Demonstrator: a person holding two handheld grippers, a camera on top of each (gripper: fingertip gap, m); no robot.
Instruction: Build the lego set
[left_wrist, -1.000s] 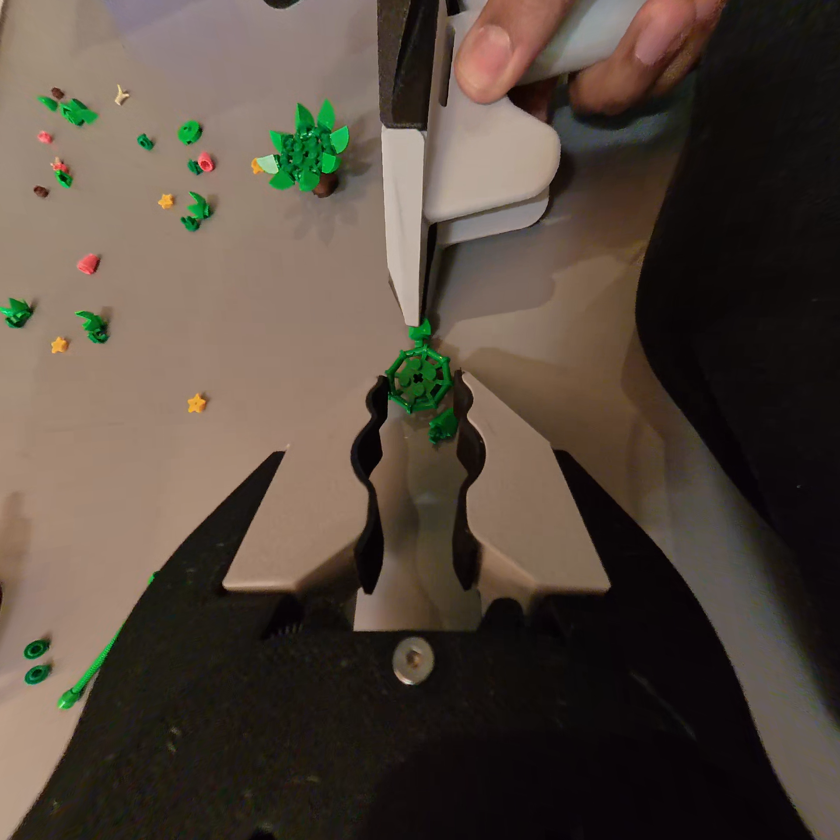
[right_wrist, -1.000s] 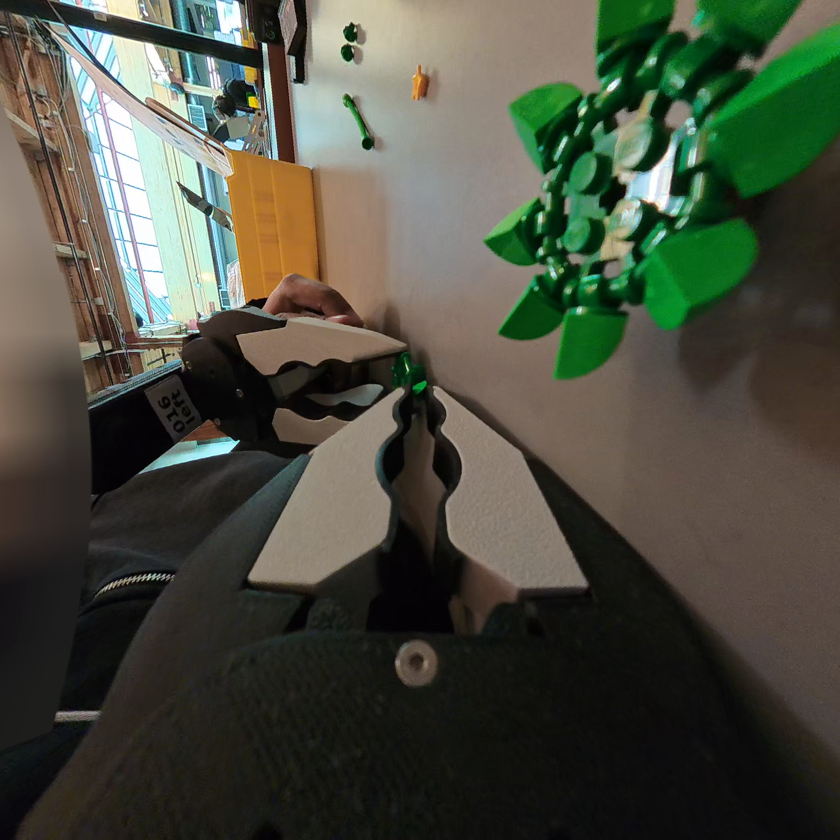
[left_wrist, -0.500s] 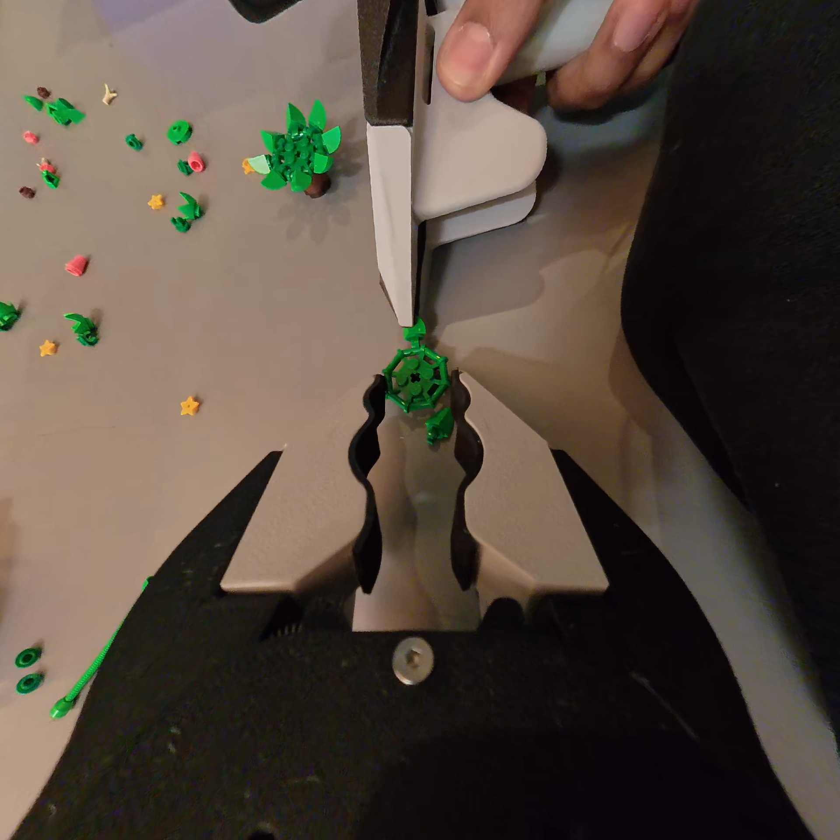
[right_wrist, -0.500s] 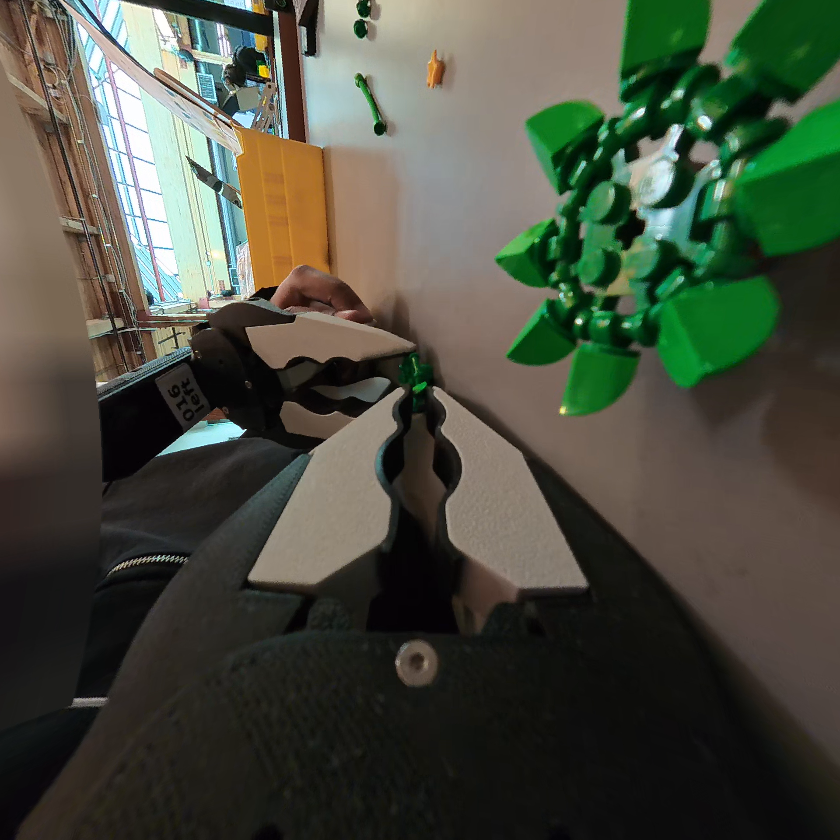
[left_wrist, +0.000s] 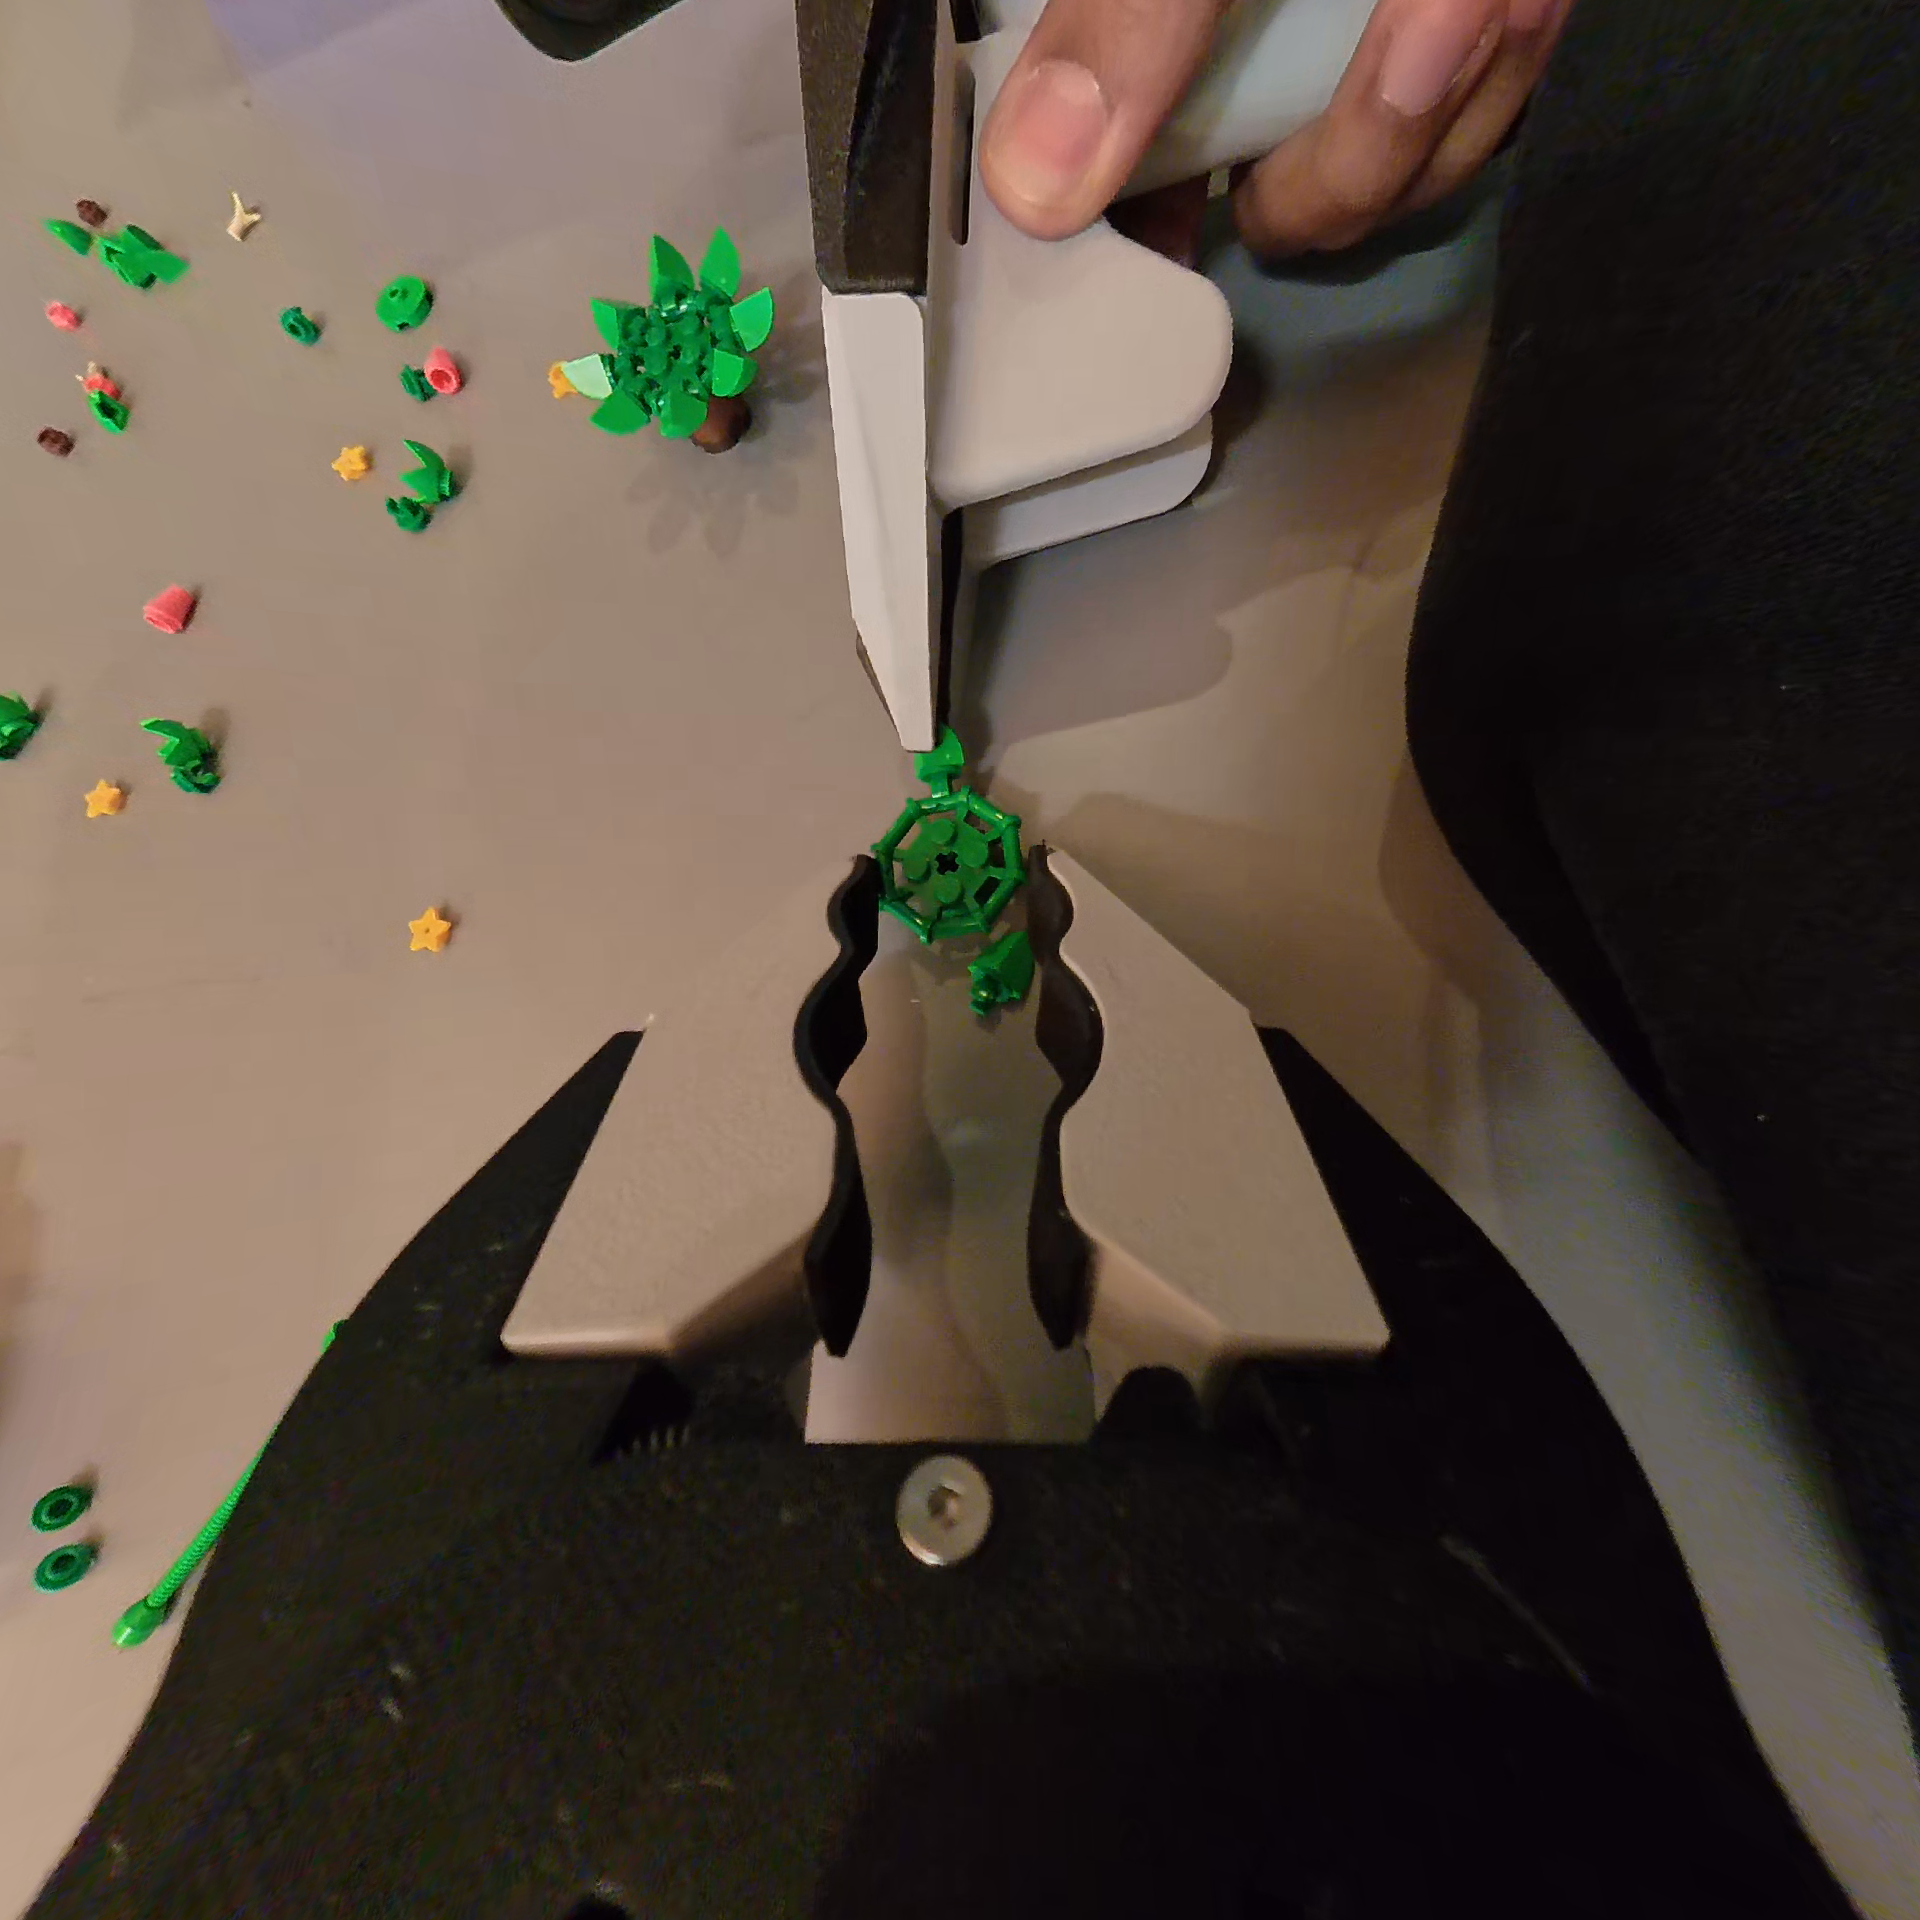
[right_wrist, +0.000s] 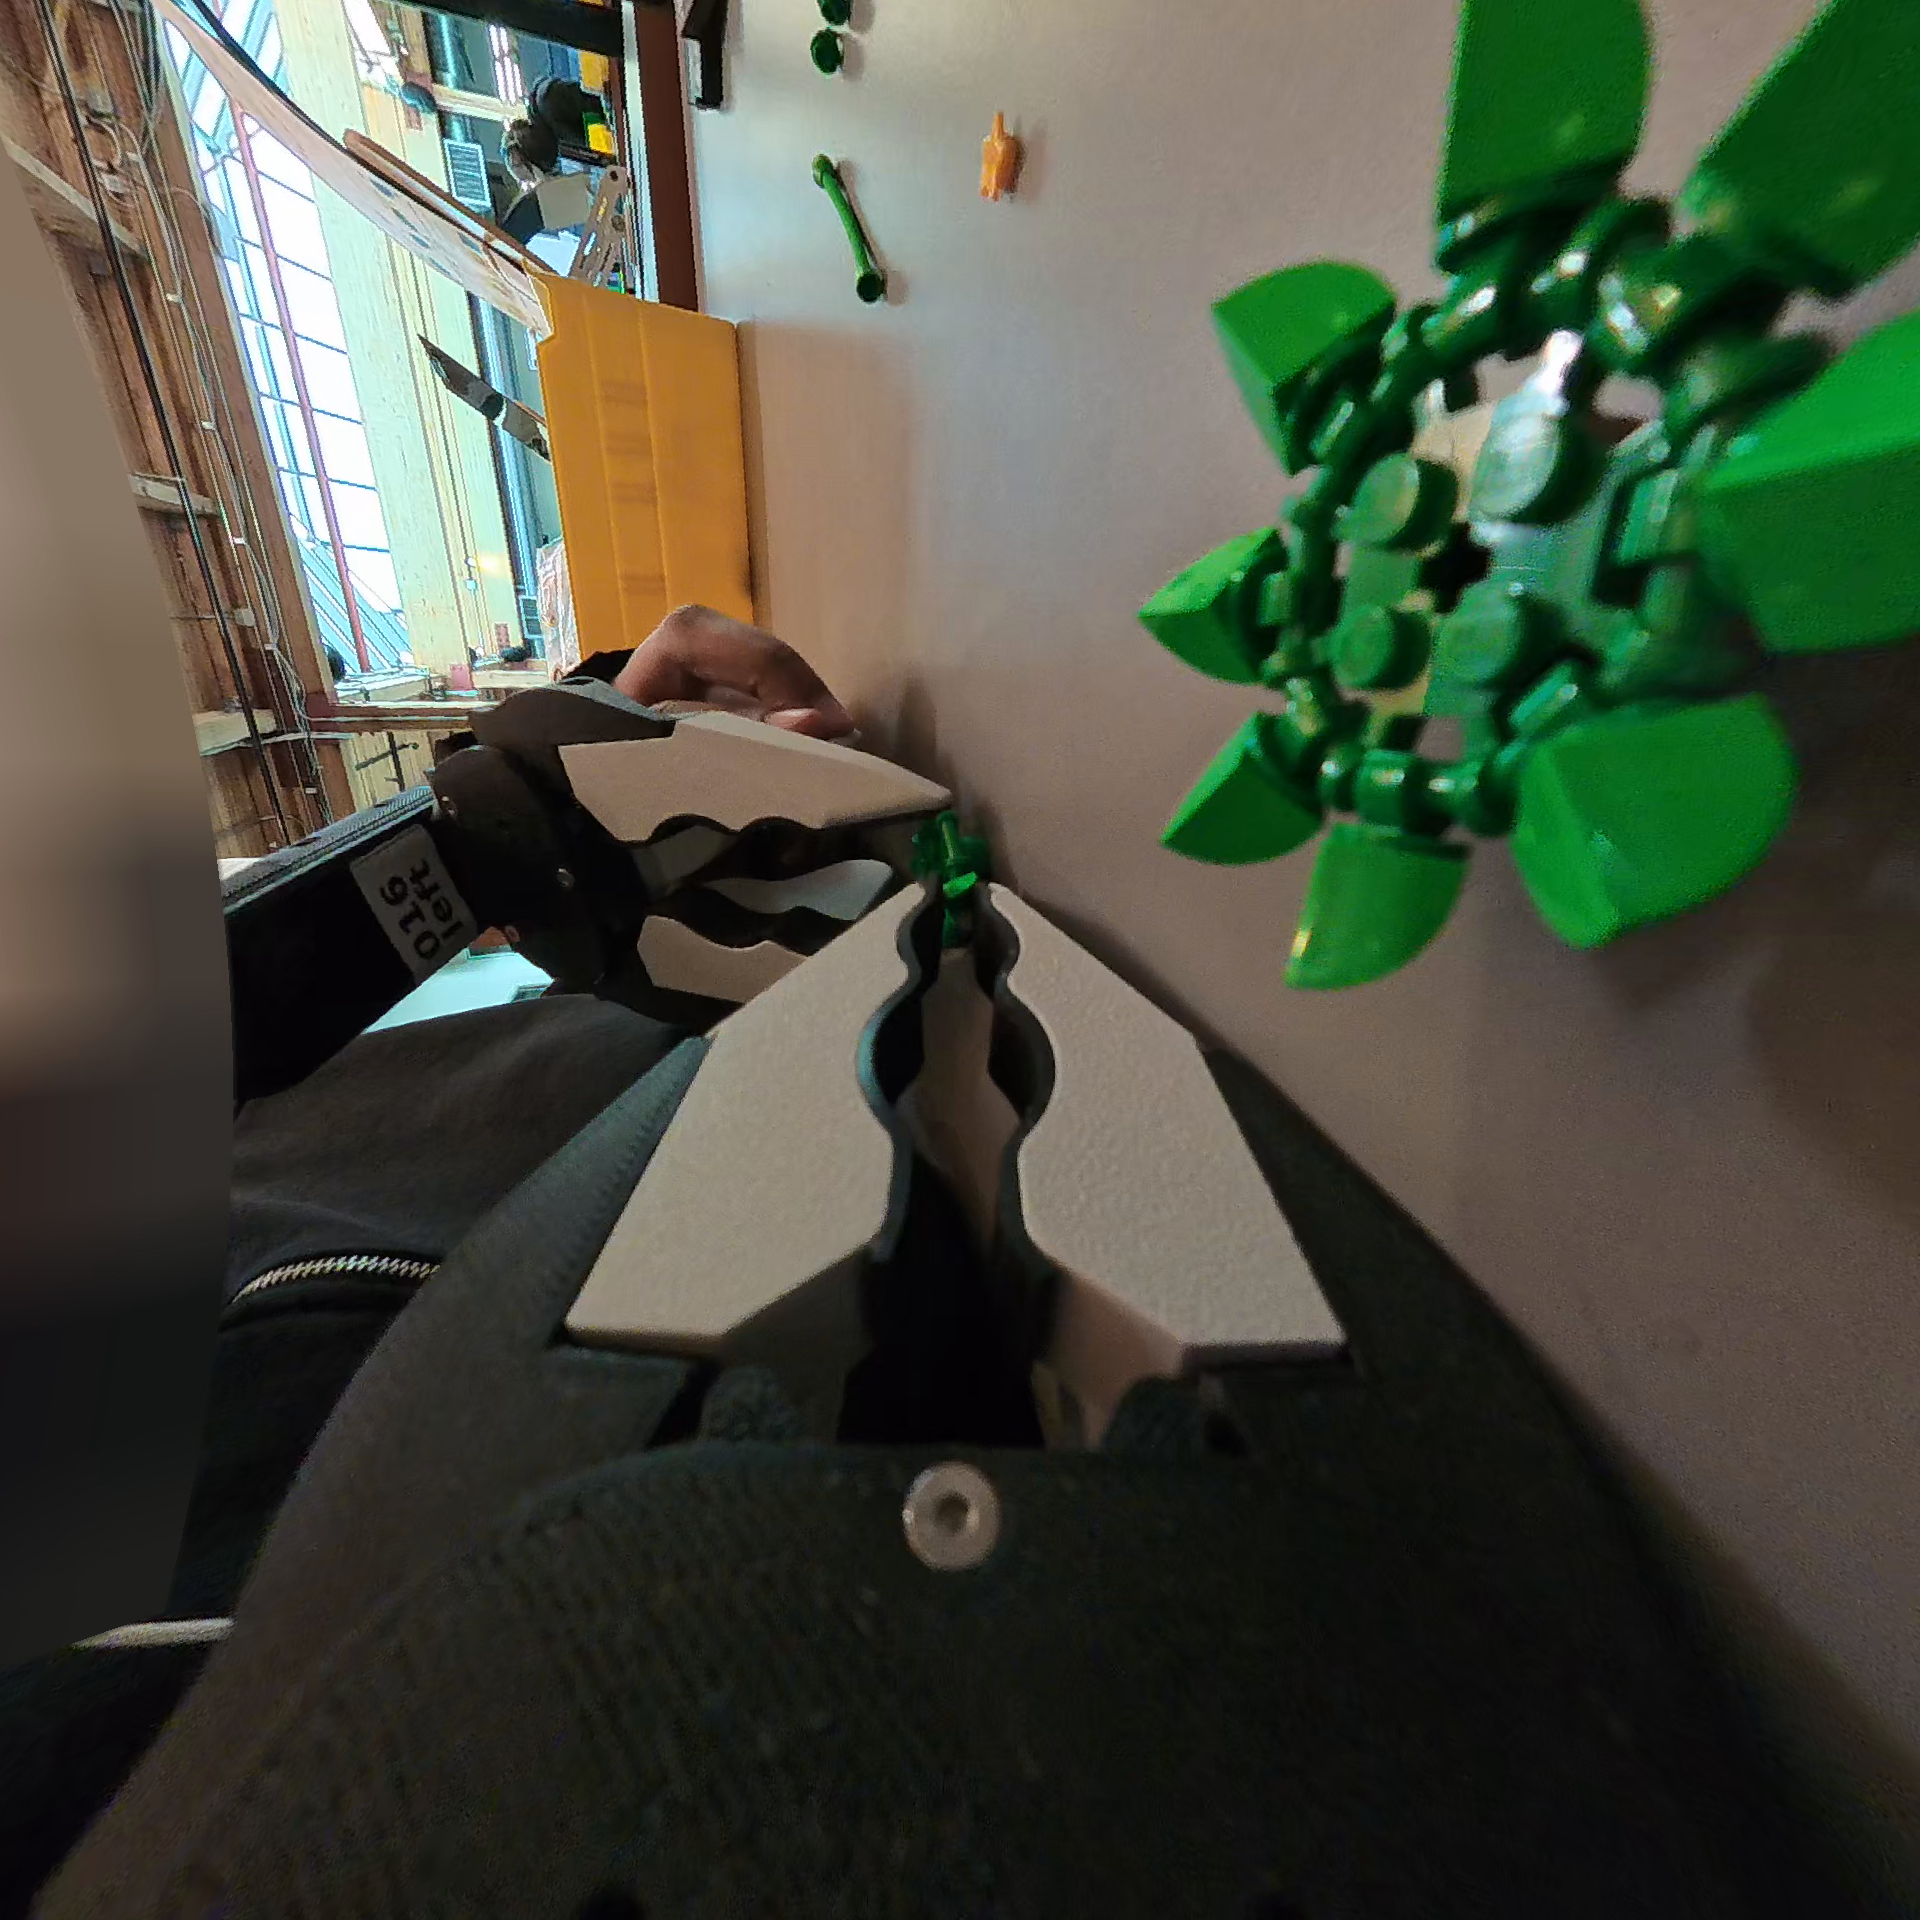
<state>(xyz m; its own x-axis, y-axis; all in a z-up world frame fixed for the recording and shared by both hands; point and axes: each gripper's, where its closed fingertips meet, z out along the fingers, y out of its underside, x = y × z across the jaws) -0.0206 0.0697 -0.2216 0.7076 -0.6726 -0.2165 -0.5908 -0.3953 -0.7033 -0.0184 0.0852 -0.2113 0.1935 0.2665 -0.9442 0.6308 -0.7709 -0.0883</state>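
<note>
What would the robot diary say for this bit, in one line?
left gripper: holds green wheel | right gripper: pinching leaf onto wheel | table: loose pieces

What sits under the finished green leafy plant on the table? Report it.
Under the leafy plant a brown base piece shows at one edge; the leaves cover the rest of it.

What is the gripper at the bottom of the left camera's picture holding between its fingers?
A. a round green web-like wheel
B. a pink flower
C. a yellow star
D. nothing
A: the round green wheel sits pinched between the left gripper tips, while stars and pink pieces lie apart on the table.
</note>
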